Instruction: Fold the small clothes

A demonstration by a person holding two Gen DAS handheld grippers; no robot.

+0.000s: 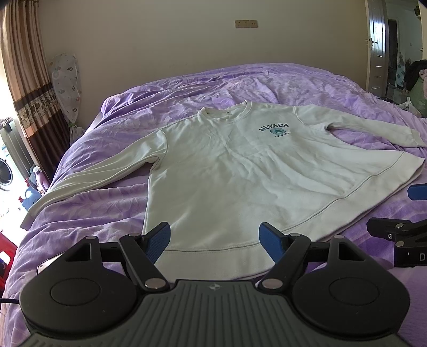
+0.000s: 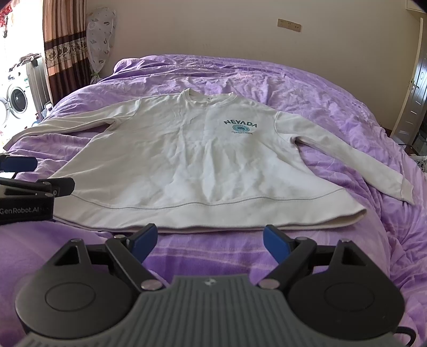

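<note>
A cream long-sleeved sweatshirt [image 1: 226, 170] with a teal "NEVADA" print lies flat and face up on a purple bedspread [image 1: 112, 205], sleeves spread to both sides. In the right wrist view the same sweatshirt [image 2: 202, 165] has its hem nearest me. My left gripper [image 1: 214, 239] stands open over the hem's left corner, nothing between its blue pads. My right gripper [image 2: 209, 240] is open just short of the hem, above bare bedspread [image 2: 202, 253]. Each gripper also shows at the other view's edge: the right gripper [image 1: 400, 213] and the left gripper [image 2: 26, 181].
Brown curtains [image 1: 24, 80] and a washing machine [image 2: 16, 98] stand left of the bed. A wrapped floor fan [image 1: 66, 80] leans in the corner. A door [image 1: 379, 45] is at the right. A plain wall with a socket strip [image 2: 289, 25] backs the bed.
</note>
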